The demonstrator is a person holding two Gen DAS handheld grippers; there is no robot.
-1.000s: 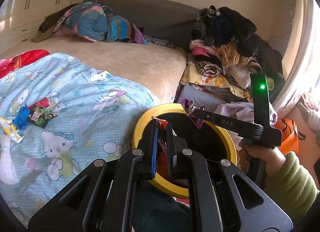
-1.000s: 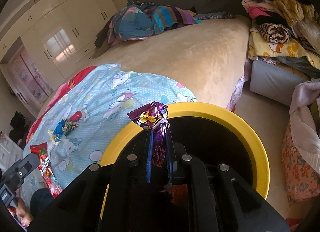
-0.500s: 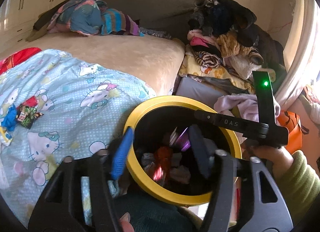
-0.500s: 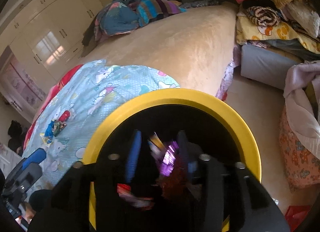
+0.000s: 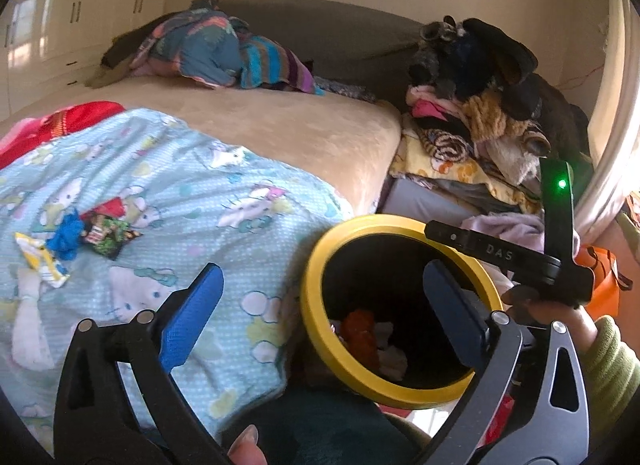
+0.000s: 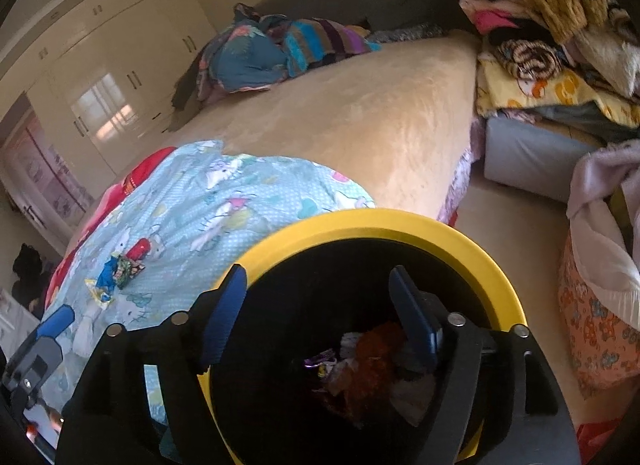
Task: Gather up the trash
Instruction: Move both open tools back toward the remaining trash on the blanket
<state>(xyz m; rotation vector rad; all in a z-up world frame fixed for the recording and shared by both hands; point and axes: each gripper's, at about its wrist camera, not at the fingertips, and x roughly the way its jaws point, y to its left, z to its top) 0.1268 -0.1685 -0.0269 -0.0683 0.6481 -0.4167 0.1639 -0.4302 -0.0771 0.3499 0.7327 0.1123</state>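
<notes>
With both loads just dropped into the yellow-rimmed bin (image 6: 400, 225), my left tool (image 5: 320, 313) and right tool (image 6: 320, 313) have just been opening and gape empty, so next I reach for the wrappers (image 5: 100, 233) on the bed's blue blanket (image 5: 200, 205).

Open black mouth inside the yellow bin rim (image 6: 400, 225) at lower centre, crumpled trash (image 6: 368, 369) only at the bottom. Bare beige bed (image 5: 280, 125) across mid-frame. Upper right blocked by piled clothes (image 5: 480, 105); wrappers (image 5: 80, 237) scattered at left.
</notes>
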